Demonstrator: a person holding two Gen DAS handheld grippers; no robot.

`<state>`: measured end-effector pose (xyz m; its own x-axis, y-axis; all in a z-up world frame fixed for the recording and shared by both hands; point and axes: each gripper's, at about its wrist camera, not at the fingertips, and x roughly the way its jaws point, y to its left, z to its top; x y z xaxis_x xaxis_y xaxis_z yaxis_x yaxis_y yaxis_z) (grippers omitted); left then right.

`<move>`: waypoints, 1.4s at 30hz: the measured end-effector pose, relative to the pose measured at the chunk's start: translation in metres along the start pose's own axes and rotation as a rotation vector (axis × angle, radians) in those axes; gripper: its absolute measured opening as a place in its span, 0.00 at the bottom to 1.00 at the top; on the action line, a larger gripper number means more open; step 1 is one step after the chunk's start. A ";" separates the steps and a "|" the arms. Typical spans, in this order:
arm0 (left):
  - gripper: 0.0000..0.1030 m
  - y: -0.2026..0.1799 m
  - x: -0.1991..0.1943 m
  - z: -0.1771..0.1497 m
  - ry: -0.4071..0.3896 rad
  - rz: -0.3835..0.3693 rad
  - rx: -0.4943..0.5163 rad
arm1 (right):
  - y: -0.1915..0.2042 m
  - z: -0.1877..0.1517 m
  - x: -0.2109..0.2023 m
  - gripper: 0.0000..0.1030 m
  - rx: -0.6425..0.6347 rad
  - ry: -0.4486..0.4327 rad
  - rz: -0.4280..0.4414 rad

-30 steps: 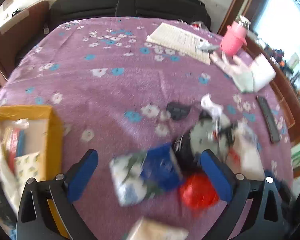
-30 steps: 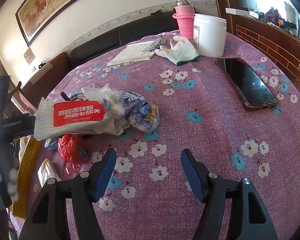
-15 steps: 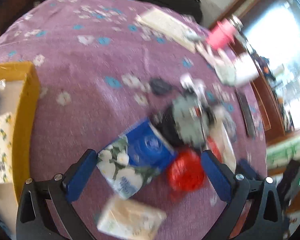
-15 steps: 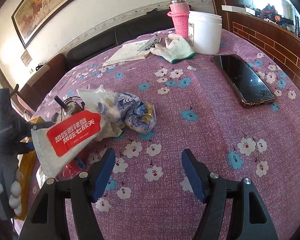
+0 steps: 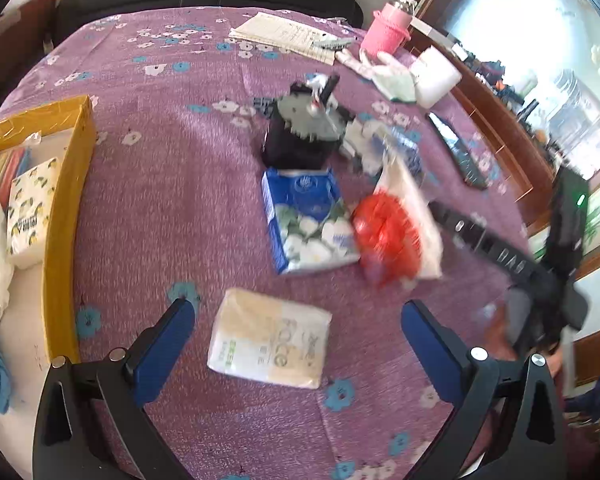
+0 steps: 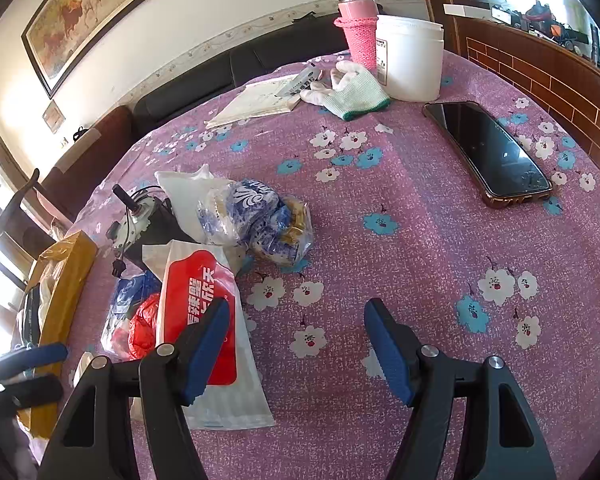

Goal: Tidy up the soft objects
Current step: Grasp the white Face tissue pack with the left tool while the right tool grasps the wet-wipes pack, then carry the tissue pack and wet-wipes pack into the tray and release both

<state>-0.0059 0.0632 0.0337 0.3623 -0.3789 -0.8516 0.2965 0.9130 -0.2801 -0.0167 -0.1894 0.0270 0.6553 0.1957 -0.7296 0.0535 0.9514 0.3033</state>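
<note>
Tongs (image 5: pixel 298 334) on the left, open, now frame the cream tissue pack (image 5: pixel 268 338).

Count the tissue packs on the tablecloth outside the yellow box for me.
2. The cream tissue pack lies between the open left claw tips. The blue floral tissue pack lies beyond it, beside the red bag. More may hide under the bags.

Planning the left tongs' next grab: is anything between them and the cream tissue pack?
Nothing visible. The cream soft tissue pack lies alone on the purple floral tablecloth, right ahead of the open left tongs, nothing between.
</note>
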 end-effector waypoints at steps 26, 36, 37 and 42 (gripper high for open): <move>0.63 -0.005 -0.044 -0.066 -0.175 0.020 -0.039 | -0.001 0.009 0.020 0.51 0.131 0.116 0.297; 0.63 0.018 -0.081 -0.090 -0.249 0.006 -0.097 | 0.029 0.006 0.024 0.26 0.103 0.204 0.349; 0.63 0.021 -0.084 -0.092 -0.256 0.004 -0.108 | 0.033 0.005 0.022 0.20 0.090 0.214 0.360; 0.63 0.040 -0.098 -0.102 -0.285 -0.010 -0.163 | 0.051 -0.003 0.005 0.11 0.051 0.224 0.399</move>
<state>-0.1200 0.1517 0.0604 0.5994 -0.3936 -0.6970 0.1640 0.9127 -0.3744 -0.0132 -0.1393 0.0372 0.4530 0.5965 -0.6626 -0.1297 0.7794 0.6130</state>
